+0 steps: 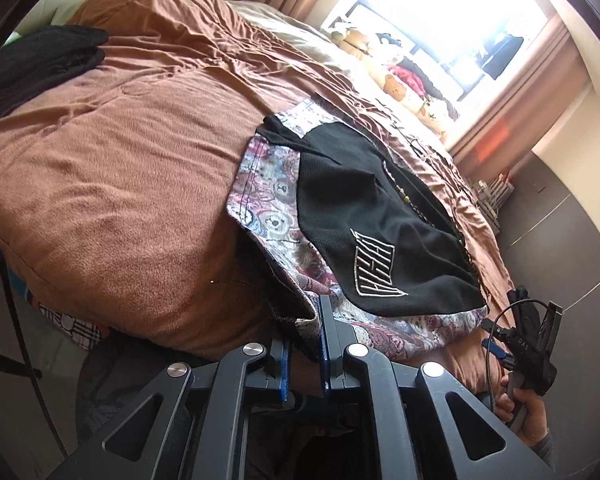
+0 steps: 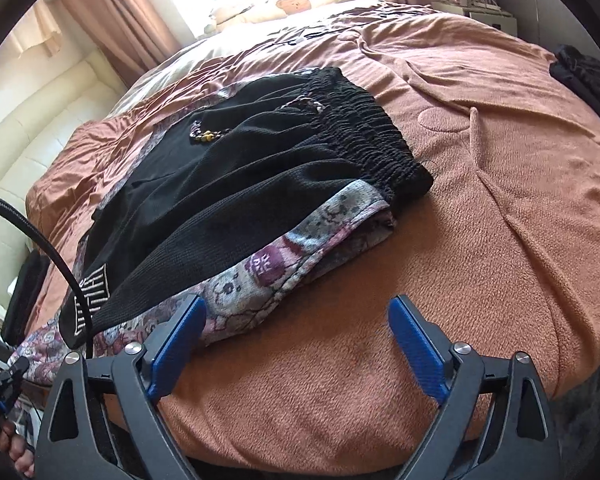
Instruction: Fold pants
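Observation:
The pants (image 1: 364, 220) are short, black with bear-patterned panels and a white logo, and lie flat on the brown bedspread (image 1: 120, 168). My left gripper (image 1: 305, 320) is nearly shut, its blue pads pinching the patterned hem at the bed's near edge. In the right wrist view the pants (image 2: 240, 184) lie with the elastic waistband (image 2: 364, 132) toward the far right. My right gripper (image 2: 296, 312) is open and empty just above the bedspread (image 2: 480, 200), its left fingertip (image 2: 192, 312) touching the patterned side panel. It also shows in the left wrist view (image 1: 496, 344).
A dark garment (image 1: 40, 60) lies on the bed's far corner, also in the right wrist view (image 2: 580, 72). Pillows and plush toys (image 1: 396, 80) line the window side. A cream sofa (image 2: 32, 152) stands beyond the bed. Dark floor (image 1: 560, 248) lies to the right.

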Tool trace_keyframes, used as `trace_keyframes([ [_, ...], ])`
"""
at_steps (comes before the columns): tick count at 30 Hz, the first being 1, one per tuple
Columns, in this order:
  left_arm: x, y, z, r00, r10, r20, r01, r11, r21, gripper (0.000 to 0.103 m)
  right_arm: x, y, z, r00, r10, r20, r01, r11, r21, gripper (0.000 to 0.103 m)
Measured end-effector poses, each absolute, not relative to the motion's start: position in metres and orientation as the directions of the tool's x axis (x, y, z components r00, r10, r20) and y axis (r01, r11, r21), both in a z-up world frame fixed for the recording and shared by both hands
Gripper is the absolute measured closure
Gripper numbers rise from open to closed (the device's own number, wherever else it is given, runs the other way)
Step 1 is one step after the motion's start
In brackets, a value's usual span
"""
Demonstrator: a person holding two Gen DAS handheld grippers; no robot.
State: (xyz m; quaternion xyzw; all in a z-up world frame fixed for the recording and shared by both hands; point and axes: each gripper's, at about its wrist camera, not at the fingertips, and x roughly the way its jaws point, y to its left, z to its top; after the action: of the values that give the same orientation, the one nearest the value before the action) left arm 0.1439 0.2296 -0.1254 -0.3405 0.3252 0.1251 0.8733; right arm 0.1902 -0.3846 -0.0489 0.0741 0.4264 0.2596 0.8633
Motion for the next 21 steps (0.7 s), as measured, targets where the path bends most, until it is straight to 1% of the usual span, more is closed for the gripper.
trace_keyframes([
  [2, 0.147, 0.23, -0.12, 0.763, 0.005, -0.646, -0.438, 0.739, -0.512, 0.091, 0.201, -0.388, -0.052, 0.488, 0.531, -0.693, -0.37, 0.845, 0.386, 0.024],
  [11, 0.16, 0.235, -0.102, 0.779, 0.032, -0.626, -0.431, 0.752, -0.498, 0.091, 0.236, -0.4, -0.065, 0.475, 0.58, -0.661, -0.307, 0.814, 0.493, 0.027],
  [14, 0.166, 0.237, -0.099, 0.779, 0.04, -0.625, -0.434, 0.754, -0.492, 0.091, 0.245, -0.401, -0.067, 0.475, 0.59, -0.654, -0.294, 0.806, 0.514, 0.032],
  [16, 0.169, 0.24, -0.099, 0.78, 0.044, -0.624, -0.436, 0.754, -0.492, 0.091, 0.25, -0.401, -0.068, 0.474, 0.595, -0.649, -0.285, 0.801, 0.526, 0.037],
  [17, 0.17, 0.24, -0.098, 0.78, 0.046, -0.624, -0.436, 0.754, -0.491, 0.092, 0.254, -0.4, -0.069, 0.473, 0.595, -0.65, -0.283, 0.801, 0.528, 0.043],
  [18, 0.171, 0.241, -0.097, 0.781, 0.047, -0.623, -0.436, 0.754, -0.491, 0.092, 0.257, -0.4, -0.069, 0.469, 0.595, -0.652, -0.281, 0.801, 0.529, 0.052],
  [19, 0.172, 0.242, -0.096, 0.782, 0.048, -0.621, -0.435, 0.755, -0.49, 0.092, 0.259, -0.399, -0.069, 0.472, 0.587, -0.658, -0.282, 0.807, 0.518, 0.058],
  [20, 0.173, 0.242, -0.094, 0.785, 0.049, -0.618, -0.433, 0.756, -0.49, 0.092, 0.261, -0.399, -0.069, 0.467, 0.587, -0.661, -0.28, 0.807, 0.519, 0.073],
  [21, 0.174, 0.243, -0.092, 0.788, 0.049, -0.613, -0.43, 0.757, -0.492, 0.092, 0.259, -0.4, -0.067, 0.464, 0.594, -0.657, -0.281, 0.802, 0.527, 0.082],
])
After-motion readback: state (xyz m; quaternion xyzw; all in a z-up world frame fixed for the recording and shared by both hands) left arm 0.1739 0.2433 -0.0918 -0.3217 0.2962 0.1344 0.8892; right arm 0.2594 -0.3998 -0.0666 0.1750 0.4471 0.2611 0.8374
